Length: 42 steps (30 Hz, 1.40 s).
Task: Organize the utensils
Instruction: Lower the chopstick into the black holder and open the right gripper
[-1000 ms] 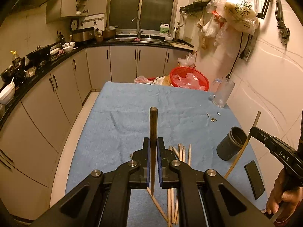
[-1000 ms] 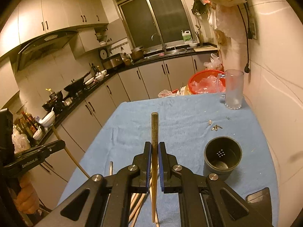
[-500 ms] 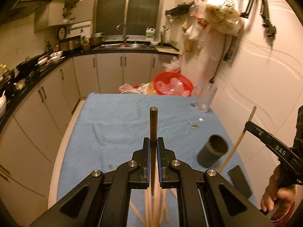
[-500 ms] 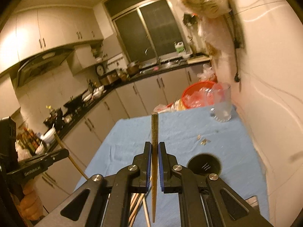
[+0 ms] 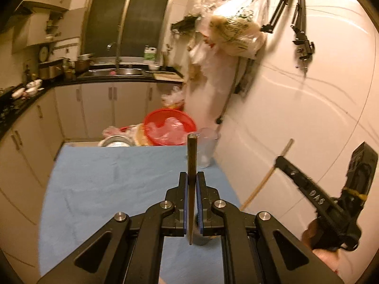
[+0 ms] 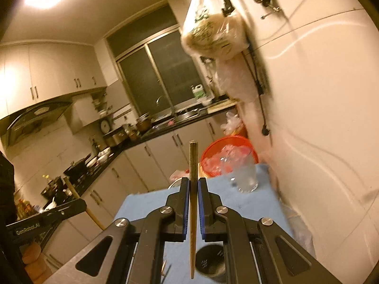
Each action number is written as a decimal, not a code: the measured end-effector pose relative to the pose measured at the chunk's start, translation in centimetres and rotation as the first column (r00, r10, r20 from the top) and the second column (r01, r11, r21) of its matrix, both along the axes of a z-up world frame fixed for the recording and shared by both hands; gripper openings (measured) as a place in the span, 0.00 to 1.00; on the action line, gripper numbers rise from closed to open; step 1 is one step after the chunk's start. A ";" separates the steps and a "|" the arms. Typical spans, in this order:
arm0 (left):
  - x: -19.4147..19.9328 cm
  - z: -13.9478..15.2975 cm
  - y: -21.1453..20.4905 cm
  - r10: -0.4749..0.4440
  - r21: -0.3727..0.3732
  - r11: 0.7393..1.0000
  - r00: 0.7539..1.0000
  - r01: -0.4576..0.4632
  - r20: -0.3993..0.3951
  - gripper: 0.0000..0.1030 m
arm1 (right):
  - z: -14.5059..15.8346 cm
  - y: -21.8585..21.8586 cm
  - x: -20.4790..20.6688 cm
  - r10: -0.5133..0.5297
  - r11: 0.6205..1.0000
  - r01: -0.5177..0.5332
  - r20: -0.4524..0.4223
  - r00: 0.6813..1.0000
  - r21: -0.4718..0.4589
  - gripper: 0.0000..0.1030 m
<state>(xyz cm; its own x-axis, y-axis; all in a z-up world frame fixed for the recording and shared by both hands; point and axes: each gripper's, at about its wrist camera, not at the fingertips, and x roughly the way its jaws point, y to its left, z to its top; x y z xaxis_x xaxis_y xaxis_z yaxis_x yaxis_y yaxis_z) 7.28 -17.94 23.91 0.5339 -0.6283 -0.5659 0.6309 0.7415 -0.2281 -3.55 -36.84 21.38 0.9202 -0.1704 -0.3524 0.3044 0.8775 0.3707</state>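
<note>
My left gripper (image 5: 191,177) is shut on a dark-tipped wooden chopstick (image 5: 191,156) that stands upright between its blue pads. Just behind its lower end, a dark round cup (image 5: 202,240) shows only as a sliver. My right gripper (image 6: 193,182) is shut on another chopstick (image 6: 193,161), whose thin end hangs beside the open mouth of the cup (image 6: 210,260) on the blue cloth (image 6: 142,203). The left wrist view has the right gripper (image 5: 279,160) at the right, with its pale chopstick (image 5: 265,179) slanting.
A clear glass mug (image 6: 244,175) stands at the cloth's far right corner. Behind it is a red basket (image 6: 227,146). The white wall (image 5: 308,118) runs close along the right. Loose chopstick ends (image 6: 165,268) lie near the cup. Cabinets and a cluttered counter line the left.
Both grippers rose, each still shut on its chopstick. In the left view the cup slid from the right to behind the fingers. The chopstick pile dropped out of that view.
</note>
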 end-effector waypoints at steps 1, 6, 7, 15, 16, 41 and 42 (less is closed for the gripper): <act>0.2 0.1 -0.9 -0.008 -0.013 1.000 1.000 0.008 -0.002 0.07 | 0.2 -0.3 0.3 -0.011 1.000 0.012 0.006 1.000 -0.008 0.07; 1.2 -1.4 -4.0 -0.027 -0.014 1.000 0.999 0.027 -0.024 0.07 | -0.5 -1.8 2.1 -0.057 0.997 0.056 -0.020 0.998 -0.047 0.07; 1.6 -2.2 -4.7 -0.027 -0.002 1.000 0.999 0.027 -0.034 0.07 | -1.1 -2.0 2.5 -0.057 0.997 0.056 -0.034 0.998 -0.047 0.07; 4.2 -7.9 -7.5 -0.005 0.082 0.997 0.988 0.018 -0.154 0.07 | -6.6 -3.0 5.2 -0.006 1.000 0.009 -0.158 0.987 0.017 0.07; 4.4 -8.5 -7.7 0.002 0.100 0.995 0.987 0.015 -0.161 0.07 | -7.1 -2.9 5.2 -0.002 1.000 0.005 -0.168 0.986 0.022 0.07; 1.2 -11.9 5.7 0.113 0.130 0.987 0.983 -0.094 -0.146 0.31 | -10.0 3.6 -2.0 0.127 0.989 -0.114 -0.140 0.982 0.091 0.33; 1.2 -13.3 7.5 0.149 0.152 0.981 0.976 -0.125 -0.158 0.32 | -10.8 4.7 -2.1 0.149 0.986 -0.136 -0.159 0.976 0.093 0.33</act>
<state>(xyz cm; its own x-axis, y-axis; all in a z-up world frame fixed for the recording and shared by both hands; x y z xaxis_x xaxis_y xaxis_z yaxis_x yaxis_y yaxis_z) 8.53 -10.43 10.66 0.4989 -0.4640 -0.7320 0.4828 0.8502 -0.2099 -5.67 -32.16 10.53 0.8611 -0.0064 -0.5084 0.2412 0.8854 0.3974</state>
